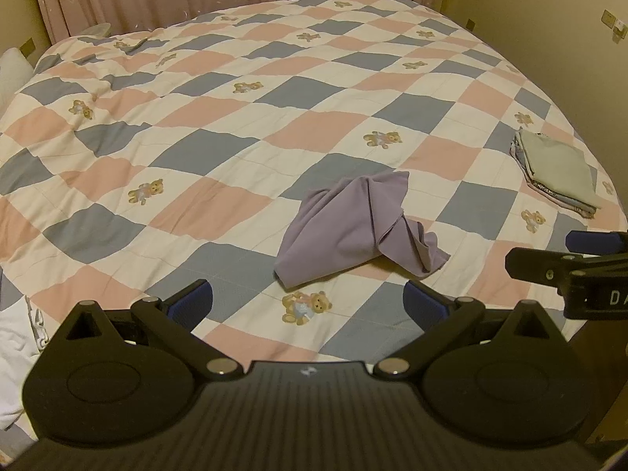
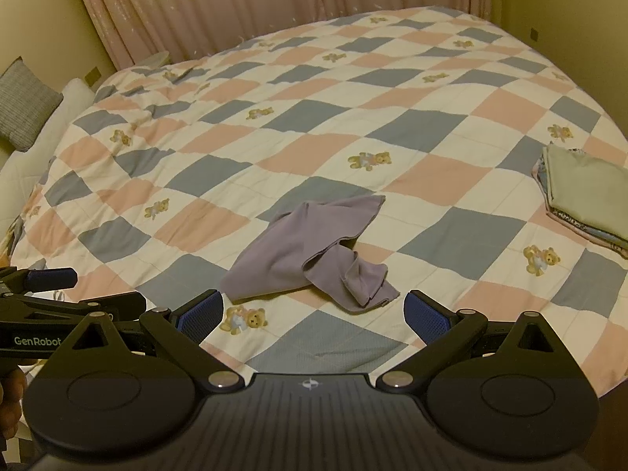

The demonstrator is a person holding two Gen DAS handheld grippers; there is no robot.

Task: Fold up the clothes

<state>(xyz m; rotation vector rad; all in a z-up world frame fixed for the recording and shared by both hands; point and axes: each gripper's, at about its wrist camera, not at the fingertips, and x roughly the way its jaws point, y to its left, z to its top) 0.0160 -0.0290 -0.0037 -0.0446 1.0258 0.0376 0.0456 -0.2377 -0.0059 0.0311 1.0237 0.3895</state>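
Observation:
A crumpled purple cloth (image 1: 355, 227) (image 2: 310, 251) lies on the checked quilt near the bed's front edge. My left gripper (image 1: 308, 302) hovers just in front of it, open, with nothing between its blue pads (image 1: 192, 302). Also open and empty, my right gripper (image 2: 314, 314) sits just short of the cloth's near corner. Each gripper shows at the edge of the other's view: the right one (image 1: 569, 259) at the far right, the left one (image 2: 51, 294) at the far left.
A stack of folded clothes (image 1: 557, 170) (image 2: 585, 196) rests by the bed's right edge. The quilt (image 1: 235, 137) carries teddy bear prints. Pink curtains (image 2: 235, 0) hang behind the bed. Pillows (image 2: 31, 102) lie at the left, and white fabric (image 1: 15, 353) shows at the lower left.

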